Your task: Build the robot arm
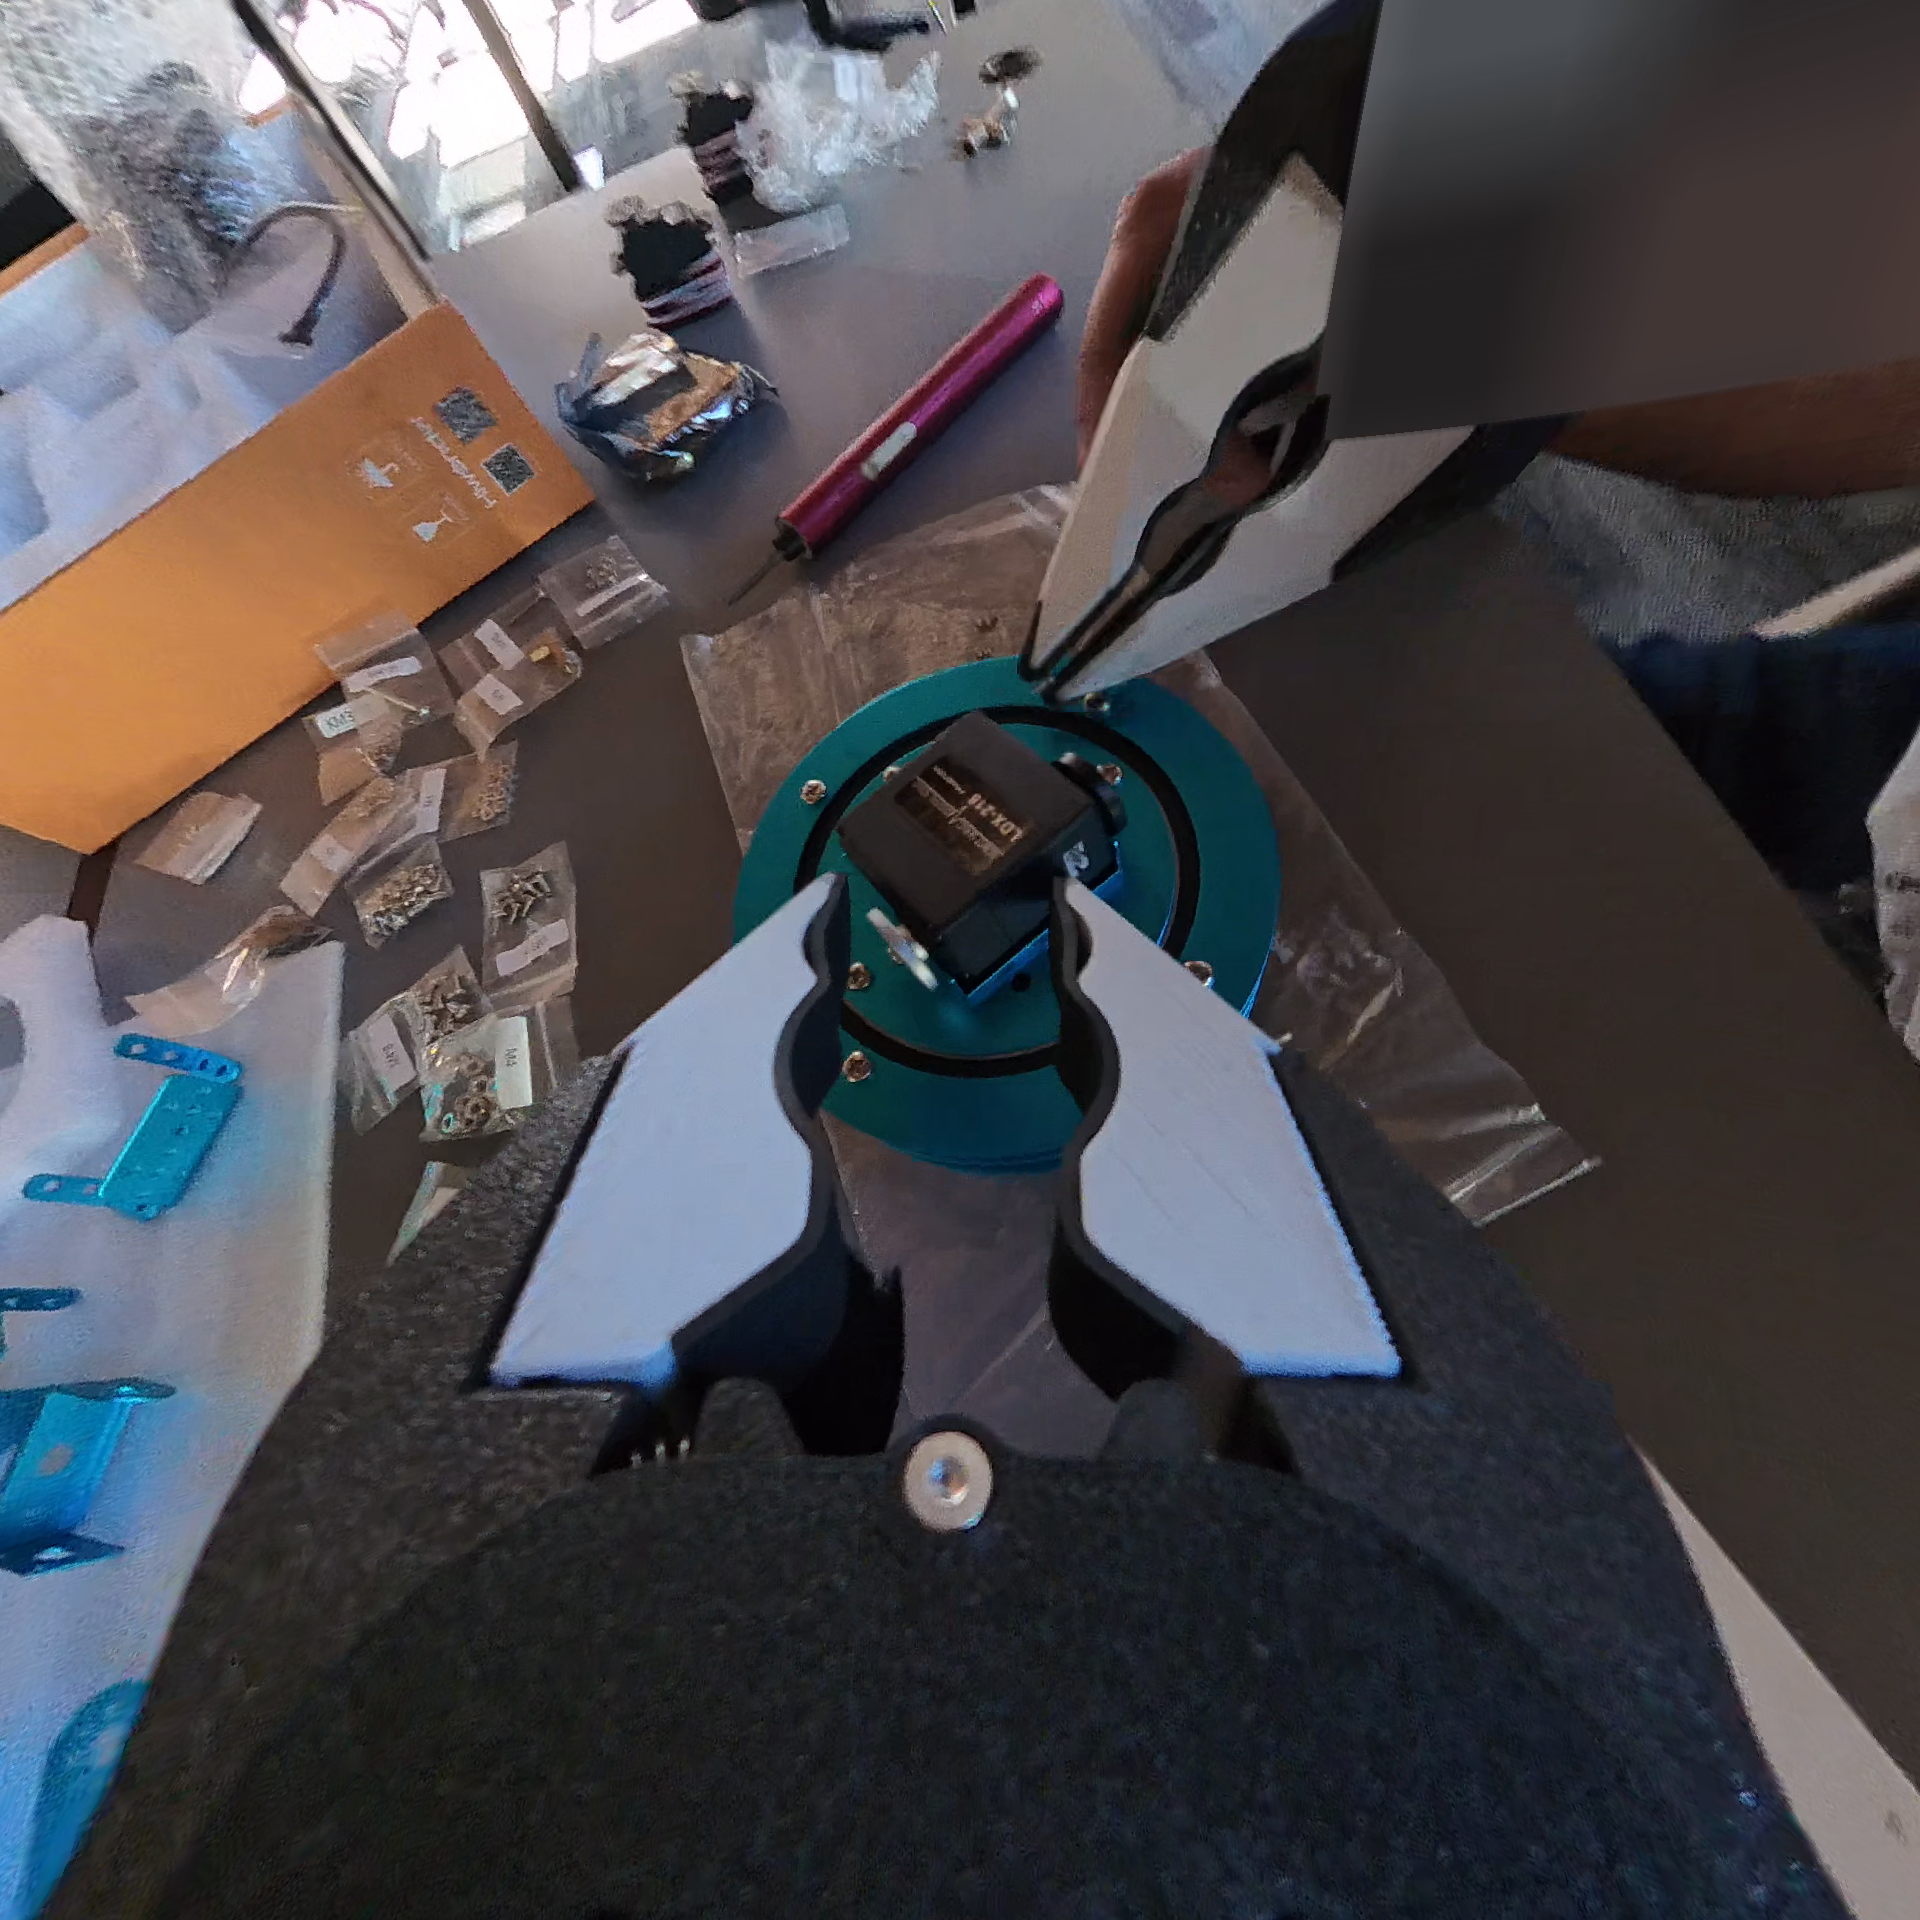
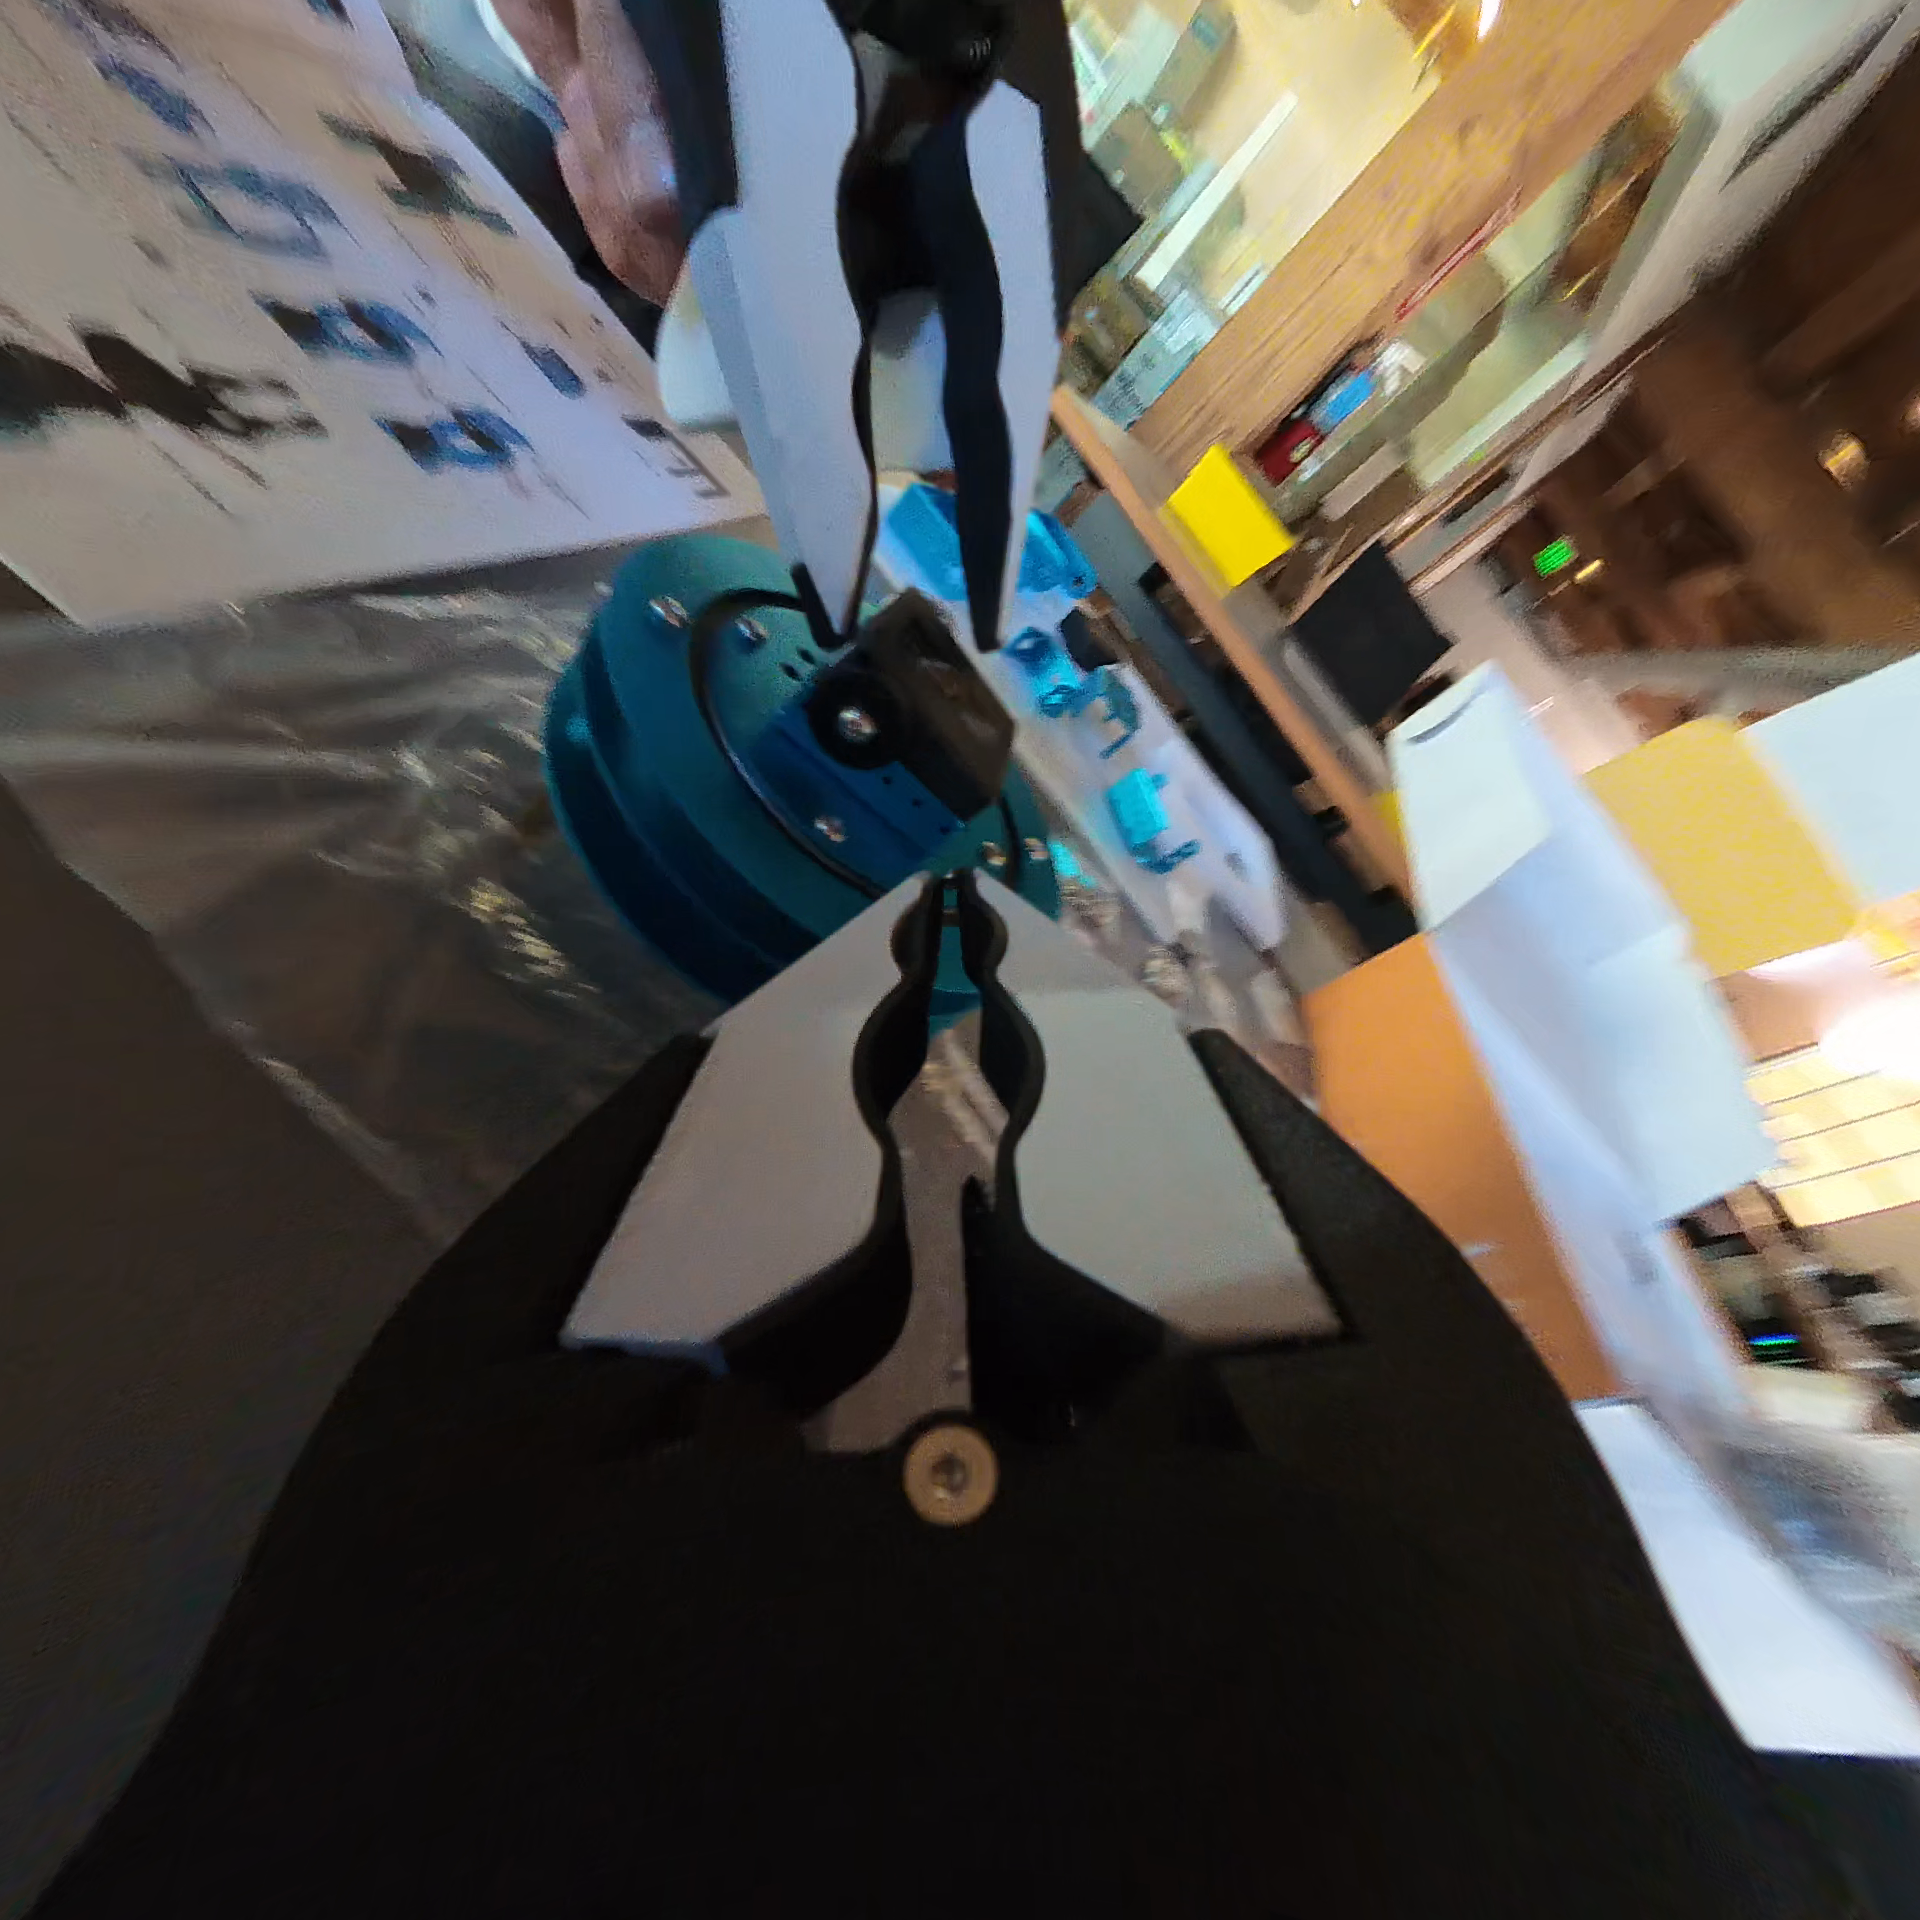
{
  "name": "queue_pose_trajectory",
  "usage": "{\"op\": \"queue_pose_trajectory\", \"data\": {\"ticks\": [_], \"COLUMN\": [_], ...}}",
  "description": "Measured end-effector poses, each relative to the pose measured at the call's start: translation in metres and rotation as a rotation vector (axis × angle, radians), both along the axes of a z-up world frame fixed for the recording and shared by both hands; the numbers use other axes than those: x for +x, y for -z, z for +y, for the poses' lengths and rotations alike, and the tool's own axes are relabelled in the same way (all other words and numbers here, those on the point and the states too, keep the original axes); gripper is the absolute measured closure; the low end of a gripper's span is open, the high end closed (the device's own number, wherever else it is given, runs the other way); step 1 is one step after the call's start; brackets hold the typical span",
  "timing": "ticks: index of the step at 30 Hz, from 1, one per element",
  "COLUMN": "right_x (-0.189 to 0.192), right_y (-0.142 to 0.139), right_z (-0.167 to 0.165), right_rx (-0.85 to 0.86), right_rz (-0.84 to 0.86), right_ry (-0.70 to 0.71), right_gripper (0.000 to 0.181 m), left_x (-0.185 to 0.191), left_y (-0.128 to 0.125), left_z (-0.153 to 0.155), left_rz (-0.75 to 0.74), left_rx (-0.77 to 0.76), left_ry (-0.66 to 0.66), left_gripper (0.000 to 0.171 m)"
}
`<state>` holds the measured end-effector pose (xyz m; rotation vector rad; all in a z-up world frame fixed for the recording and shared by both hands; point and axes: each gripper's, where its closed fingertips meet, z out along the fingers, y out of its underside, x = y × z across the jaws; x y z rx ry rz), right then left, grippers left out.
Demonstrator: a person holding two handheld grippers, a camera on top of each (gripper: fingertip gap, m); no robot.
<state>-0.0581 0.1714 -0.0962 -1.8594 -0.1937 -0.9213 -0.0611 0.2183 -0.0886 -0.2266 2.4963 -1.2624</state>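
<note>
Left wrist view showed my left gripper (image 1: 945, 925) spread wide, holding nothing, its tips on either side of the black servo (image 1: 971, 831) mounted in a blue bracket on the teal round base (image 1: 1226, 821). The servo lay just ahead, tilted, its long axis running across my fingers. My right gripper (image 1: 1044, 675) came in from the far side, nearly closed with only a slit at the tips, grasping nothing I could see, tips at the base's far rim. Beyond lay a magenta screwdriver (image 1: 925, 405), bagged screws (image 1: 457, 894) and an orange box (image 1: 260, 561).

both wrist views face, close, the shared teal base (image 1: 1003, 1101) oppositely.
</note>
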Motion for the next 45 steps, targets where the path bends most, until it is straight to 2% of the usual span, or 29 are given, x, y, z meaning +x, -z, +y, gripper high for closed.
{"op": "queue_pose_trajectory", "data": {"ticks": [2, 5, 7, 10, 13, 17, 26, 31, 36, 45], "right_x": [0.009, 0.003, 0.008, -0.001, -0.001, 0.001, 0.004, 0.003, 0.003, 0.004], "right_y": [-0.005, 0.0, 0.0, -0.008, -0.002, 0.002, 0.005, 0.005, 0.005, 0.005], "right_z": [-0.002, 0.001, 0.001, 0.005, 0.007, 0.013, 0.015, 0.016, 0.016, 0.016], "right_rx": [-0.034, -0.081, -0.087, 0.019, 0.025, 0.031, 0.047, 0.058, 0.078, 0.092], "right_rz": [-0.088, -0.061, -0.027, 0.047, 0.072, 0.16, 0.224, 0.26, 0.376, 0.429], "right_ry": [-0.032, -0.19, -0.166, -0.185, -0.17, -0.163, -0.121, -0.103, -0.097, -0.024], "right_gripper": [0.18, 0.181, 0.18, 0.181, 0.18, 0.18, 0.181, 0.181, 0.181, 0.181], "left_x": [0.002, -0.003, -0.009, -0.01, -0.005, -0.002, -0.001, -0.001, -0.001, 0.0], "left_y": [-0.005, -0.014, -0.019, -0.029, -0.036, -0.027, 0.001, 0.0, 0.0, 0.0], "left_z": [0.003, 0.003, -0.002, -0.007, -0.011, -0.017, -0.02, -0.019, -0.019, -0.019], "left_rz": [0.004, -0.004, 0.01, 0.065, 0.178, 0.22, 0.24, 0.26, 0.252, 0.242], "left_rx": [-0.069, -0.117, -0.094, -0.076, -0.134, -0.209, -0.122, -0.163, -0.163, -0.153], "left_ry": [-0.033, -0.003, 0.09, 0.222, 0.268, 0.291, 0.286, 0.31, 0.308, 0.3], "left_gripper": [0.134, 0.133, 0.13, 0.126, 0.117, 0.114, 0.115, 0.117, 0.117, 0.117]}}
